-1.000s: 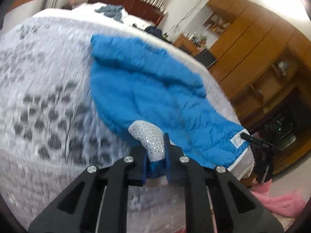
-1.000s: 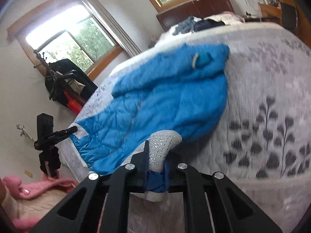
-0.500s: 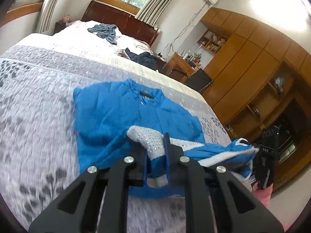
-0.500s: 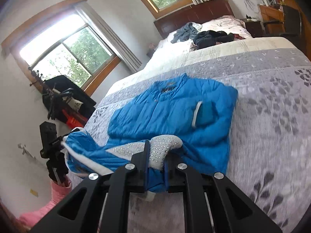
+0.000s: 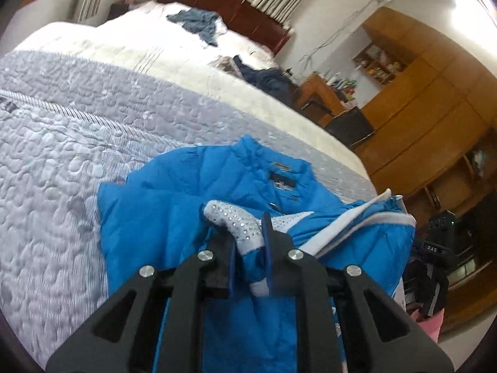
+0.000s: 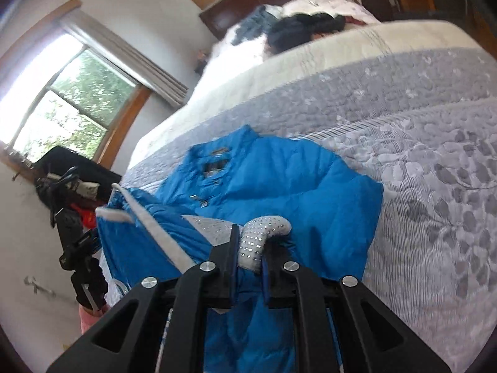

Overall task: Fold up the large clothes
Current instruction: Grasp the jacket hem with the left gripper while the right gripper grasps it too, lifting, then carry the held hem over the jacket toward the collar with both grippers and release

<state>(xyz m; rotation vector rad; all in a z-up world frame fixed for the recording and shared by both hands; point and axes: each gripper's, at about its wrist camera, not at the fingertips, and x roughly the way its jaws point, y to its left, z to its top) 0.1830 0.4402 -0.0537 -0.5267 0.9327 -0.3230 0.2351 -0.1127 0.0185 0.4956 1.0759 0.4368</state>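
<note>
- My left gripper (image 5: 250, 253): jaws clamped on a grey, silver-dotted corner of the blue jacket (image 5: 174, 195), with blue fabric hanging below them.
- My right gripper (image 6: 248, 256): jaws pinched on the matching dotted corner of the jacket's hem.
- Between the two grips, the hem with its white edging (image 6: 155, 223) is lifted off the bed.
- Beyond it, the jacket's upper half lies flat on the grey quilt (image 5: 62, 143), collar pointing toward the headboard (image 5: 223, 3).
- Farther up the bed, dark clothes (image 6: 304, 28) sit on the white bedding.
- Wooden cabinets (image 5: 435, 93) stand beside the bed.
</note>
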